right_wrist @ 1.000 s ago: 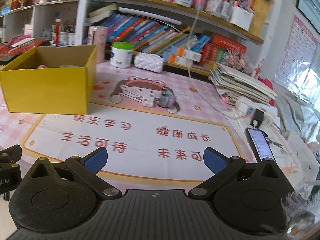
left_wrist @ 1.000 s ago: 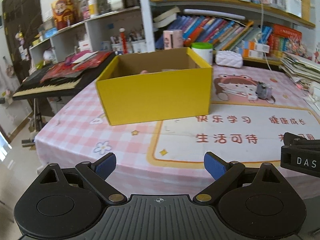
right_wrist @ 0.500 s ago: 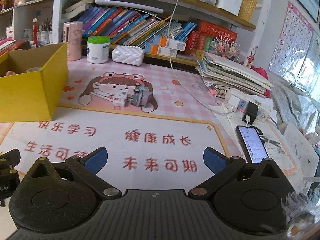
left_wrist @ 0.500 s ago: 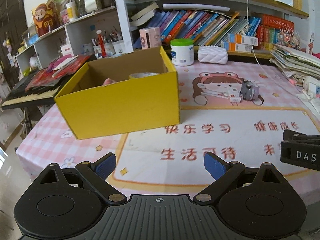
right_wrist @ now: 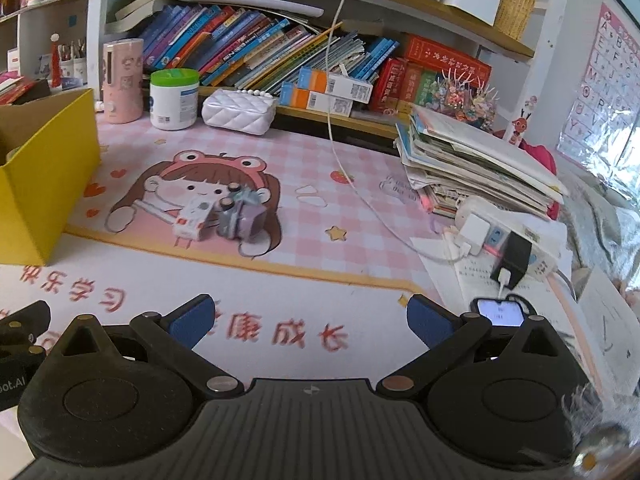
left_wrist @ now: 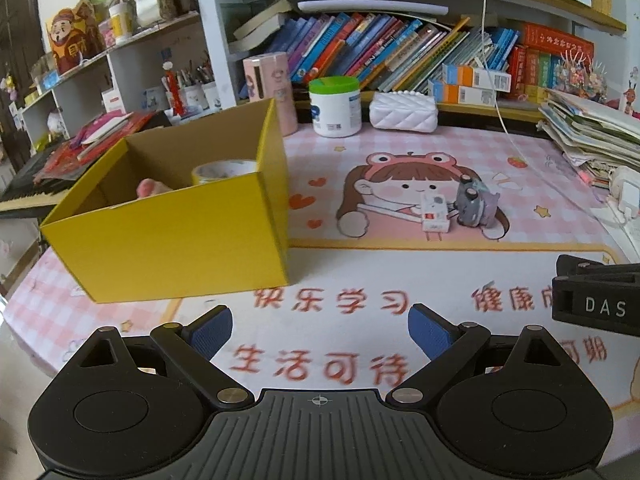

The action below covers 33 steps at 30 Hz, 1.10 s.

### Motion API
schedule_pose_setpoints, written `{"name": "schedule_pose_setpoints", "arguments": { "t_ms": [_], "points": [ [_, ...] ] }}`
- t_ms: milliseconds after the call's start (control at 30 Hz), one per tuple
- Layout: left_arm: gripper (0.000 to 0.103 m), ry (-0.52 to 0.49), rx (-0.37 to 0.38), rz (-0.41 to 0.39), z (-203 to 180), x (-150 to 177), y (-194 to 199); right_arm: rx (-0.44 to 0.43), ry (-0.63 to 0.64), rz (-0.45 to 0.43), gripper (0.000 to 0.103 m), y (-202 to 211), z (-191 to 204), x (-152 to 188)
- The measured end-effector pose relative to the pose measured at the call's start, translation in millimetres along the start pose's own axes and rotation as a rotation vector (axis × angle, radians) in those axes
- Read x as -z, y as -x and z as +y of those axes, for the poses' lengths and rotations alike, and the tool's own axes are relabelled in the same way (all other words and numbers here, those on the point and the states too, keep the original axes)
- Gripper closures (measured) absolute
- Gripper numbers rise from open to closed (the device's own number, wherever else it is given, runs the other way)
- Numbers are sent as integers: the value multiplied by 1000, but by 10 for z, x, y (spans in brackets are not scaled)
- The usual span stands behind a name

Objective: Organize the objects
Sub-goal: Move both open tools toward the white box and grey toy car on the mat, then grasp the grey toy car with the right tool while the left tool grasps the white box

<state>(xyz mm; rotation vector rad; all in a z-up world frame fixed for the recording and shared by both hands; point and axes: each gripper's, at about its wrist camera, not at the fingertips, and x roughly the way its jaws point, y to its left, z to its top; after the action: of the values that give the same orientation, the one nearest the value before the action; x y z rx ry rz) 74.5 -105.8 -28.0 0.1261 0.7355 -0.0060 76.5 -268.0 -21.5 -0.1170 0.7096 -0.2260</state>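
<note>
Objects to be organized lie ahead of two empty grippers: the left gripper [left_wrist: 320, 326] hangs released over the printed desk mat [left_wrist: 360, 280] on the bench, blue pads spread wide with nothing between them, and the right gripper [right_wrist: 308, 318] is likewise spread and empty over the same mat. Beyond the left gripper, to its left, stands a yellow cardboard box [left_wrist: 176, 236] with its top open; inside it a roll of tape [left_wrist: 224, 170] and something pink [left_wrist: 148, 188] show above the wall. Farther out, on the cartoon girl printed on the mat, a small white box [right_wrist: 194, 218] lies just beside a grey-purple toy [right_wrist: 240, 216]; whether the two touch cannot be told. At the back of the bench stand a pink cylinder [left_wrist: 270, 88], a white jar with a green lid [left_wrist: 335, 106] and a white quilted pouch [left_wrist: 402, 110]. To the right are a stack of books [right_wrist: 476, 164], a power strip [right_wrist: 516, 240] and a phone [right_wrist: 498, 312].
</note>
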Motion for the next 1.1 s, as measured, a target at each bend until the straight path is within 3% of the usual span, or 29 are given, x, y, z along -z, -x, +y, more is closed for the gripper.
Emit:
{"name": "schedule_pose_setpoints", "arguments": {
  "t_ms": [300,567,967,1100],
  "points": [
    [7,20,-38,32,-314,-100,-142,-116,-9,-9,6,-409,-273,-221],
    [7,26,-96,64,-412,-106,-174,-263,29,-17,15,-857,-137,-510],
    [7,33,-161,80,-356,-174,-213,-332,61,34,21,-1370,162,-743],
    [7,22,-160,79,-372,-213,-240,-342,62,67,31,-1548,217,-765]
  ]
}}
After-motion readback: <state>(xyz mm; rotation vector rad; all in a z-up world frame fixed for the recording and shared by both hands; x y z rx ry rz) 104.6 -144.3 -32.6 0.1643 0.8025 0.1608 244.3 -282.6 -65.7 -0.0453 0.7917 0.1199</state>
